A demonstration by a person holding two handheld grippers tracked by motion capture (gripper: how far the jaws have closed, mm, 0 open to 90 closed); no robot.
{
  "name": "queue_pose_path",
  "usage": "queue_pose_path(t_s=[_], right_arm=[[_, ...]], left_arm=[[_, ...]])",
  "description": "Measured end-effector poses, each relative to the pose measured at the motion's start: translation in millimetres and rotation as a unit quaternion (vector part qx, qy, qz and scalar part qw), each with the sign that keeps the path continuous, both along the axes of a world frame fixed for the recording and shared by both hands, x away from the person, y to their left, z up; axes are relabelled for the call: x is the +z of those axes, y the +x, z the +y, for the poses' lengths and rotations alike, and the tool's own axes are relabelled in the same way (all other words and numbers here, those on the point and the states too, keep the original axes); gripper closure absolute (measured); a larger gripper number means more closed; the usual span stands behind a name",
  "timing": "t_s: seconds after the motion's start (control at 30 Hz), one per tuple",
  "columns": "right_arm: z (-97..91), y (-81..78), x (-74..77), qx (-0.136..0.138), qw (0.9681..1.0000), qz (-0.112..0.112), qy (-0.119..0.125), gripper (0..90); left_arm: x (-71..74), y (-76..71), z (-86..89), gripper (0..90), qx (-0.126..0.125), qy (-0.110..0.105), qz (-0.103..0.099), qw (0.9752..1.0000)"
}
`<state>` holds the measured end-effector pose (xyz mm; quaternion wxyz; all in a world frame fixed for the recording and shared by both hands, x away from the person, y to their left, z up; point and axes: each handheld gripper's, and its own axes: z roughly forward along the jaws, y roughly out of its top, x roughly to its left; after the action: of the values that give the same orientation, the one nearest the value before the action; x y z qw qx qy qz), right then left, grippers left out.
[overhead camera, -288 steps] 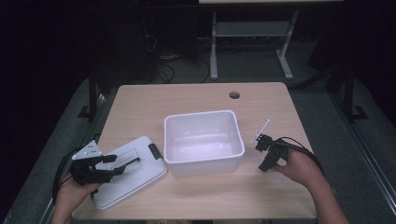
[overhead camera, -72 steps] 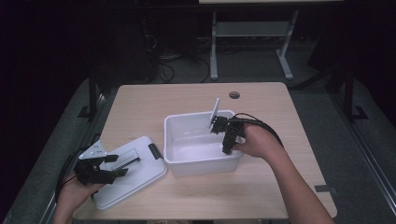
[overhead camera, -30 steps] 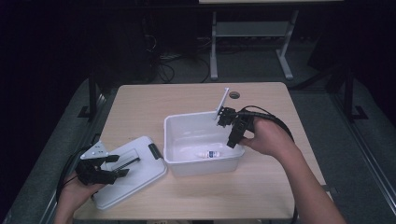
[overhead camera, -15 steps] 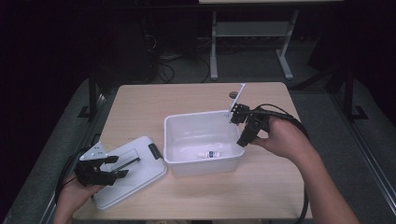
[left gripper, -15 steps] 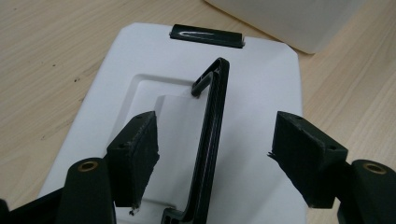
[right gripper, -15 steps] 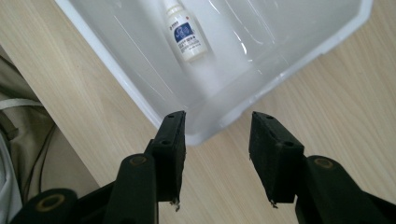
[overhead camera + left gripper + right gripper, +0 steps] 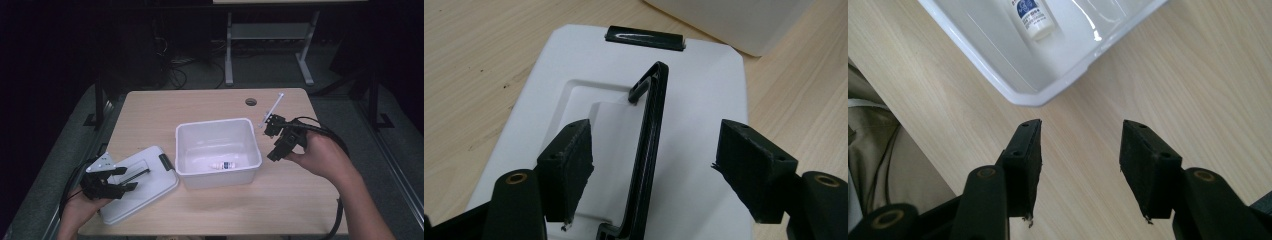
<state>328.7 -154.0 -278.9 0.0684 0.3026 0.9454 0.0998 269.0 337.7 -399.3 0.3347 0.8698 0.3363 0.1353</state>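
Note:
A white bin (image 7: 218, 122) stands mid-table with a small white bottle (image 7: 222, 165) with a blue label lying on its floor. My right gripper (image 7: 273, 142) hovers just right of the bin, open; its jaws have just been opening and nothing is between them. The right gripper view looks past my right gripper (image 7: 1080, 155) at bare wood, the bin's corner (image 7: 1015, 87) and the bottle (image 7: 1030, 17). At the left, my left gripper (image 7: 131, 180) rests open over the white lid (image 7: 152, 167). The left gripper (image 7: 654, 155) straddles the lid's black handle (image 7: 649, 135) without pressing it.
The wooden table (image 7: 200, 105) has a round cable hole (image 7: 251, 101) at the back right. A black latch (image 7: 644, 37) sits on the lid's far edge. A metal stand (image 7: 270, 35) is on the dark floor behind. Bare wood lies around the bin.
The right gripper has drawn out of the bin to the right and a little up, and its jaws have spread. The bottle stays in the bin. The left gripper has not moved.

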Motion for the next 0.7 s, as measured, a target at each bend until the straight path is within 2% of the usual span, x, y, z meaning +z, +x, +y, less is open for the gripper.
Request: queue_pose_path(t_s=[0.3, 0.7], right_arm=[[-18.7, -10.9, -12.0, -0.011, 0.9999, -0.005, 0.008, 48.8], [-36.3, -18.4, -40.2, -0.023, 0.9995, 0.002, 0.022, 47.3]], left_arm=[[0.3, 0.7, 0.4, 30.2, -0.004, 0.002, 0.002, 1.0000], [-0.3, 1.7, -1.3, 30.2, -0.005, 0.001, 0.003, 1.0000]])
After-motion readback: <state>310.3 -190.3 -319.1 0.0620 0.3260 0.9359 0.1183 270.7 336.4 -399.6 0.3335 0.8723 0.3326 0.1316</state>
